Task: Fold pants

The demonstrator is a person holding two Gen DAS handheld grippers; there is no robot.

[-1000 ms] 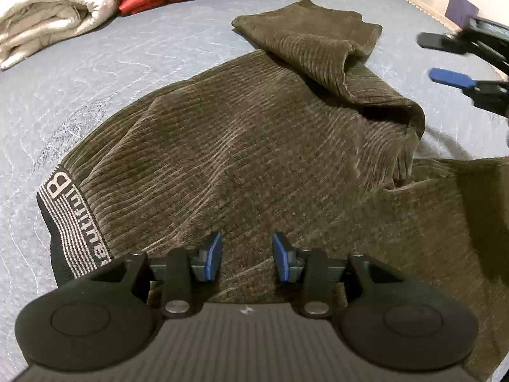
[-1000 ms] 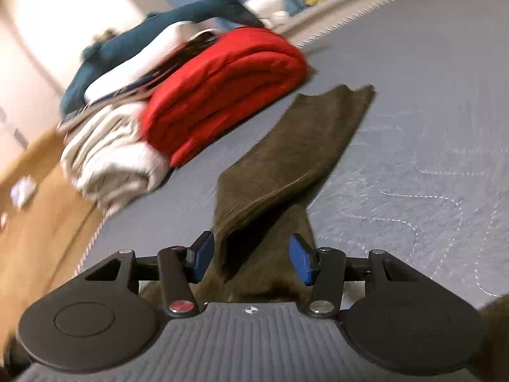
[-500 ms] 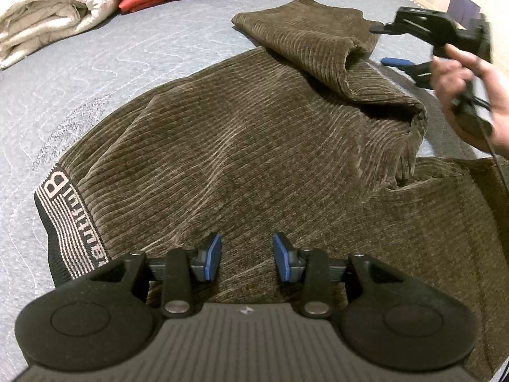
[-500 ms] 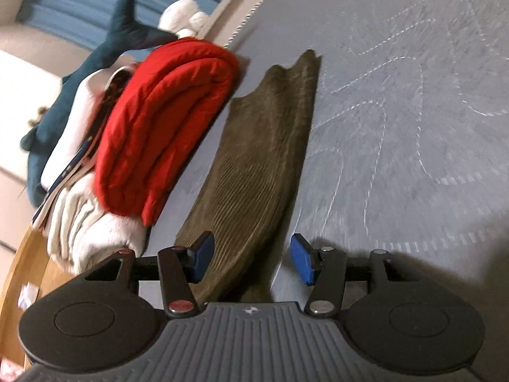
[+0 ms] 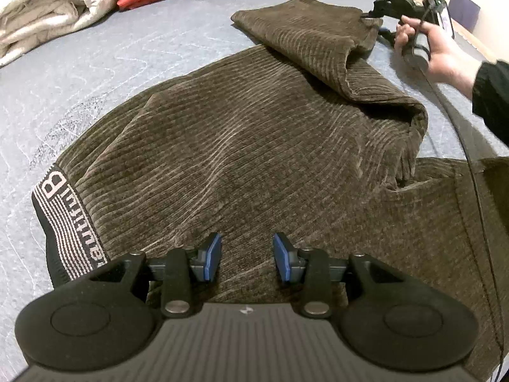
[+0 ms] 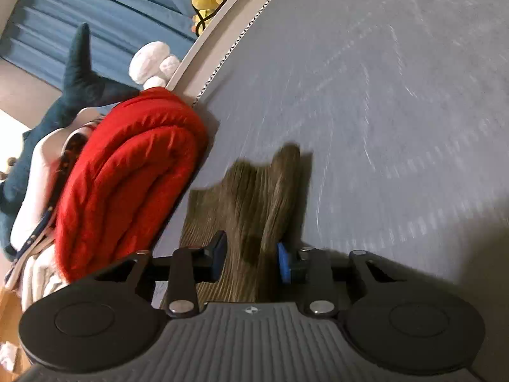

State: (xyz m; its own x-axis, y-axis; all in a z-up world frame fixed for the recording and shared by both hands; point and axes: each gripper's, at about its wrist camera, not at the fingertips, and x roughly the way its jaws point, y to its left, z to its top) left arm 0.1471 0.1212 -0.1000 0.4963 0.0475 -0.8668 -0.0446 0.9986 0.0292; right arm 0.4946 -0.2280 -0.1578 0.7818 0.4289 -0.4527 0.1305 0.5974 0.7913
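Brown corduroy pants (image 5: pixel 241 146) lie on a grey quilted bed, with a black-and-white lettered waistband (image 5: pixel 68 222) at the left. One leg (image 5: pixel 305 41) is folded back across the top. My left gripper (image 5: pixel 246 259) is open, hovering low over the seat of the pants. My right gripper (image 6: pixel 251 259) is open, its fingers on either side of the leg's cuff end (image 6: pixel 264 197); it also shows in the left wrist view (image 5: pixel 378 20) at the cuff's far right corner, held by a hand.
A folded red blanket (image 6: pixel 127 178) lies beside the leg's end, with a cream blanket (image 5: pixel 44 16) and a blue shark plush (image 6: pixel 79 79) nearby. The bed's piped edge (image 6: pixel 241 35) runs along the far side. Grey quilt (image 6: pixel 397 111) stretches to the right.
My right gripper has moved along the folded leg to its cuff end and rolled sideways, with the cuff now between its fingers. The left gripper has stayed still.
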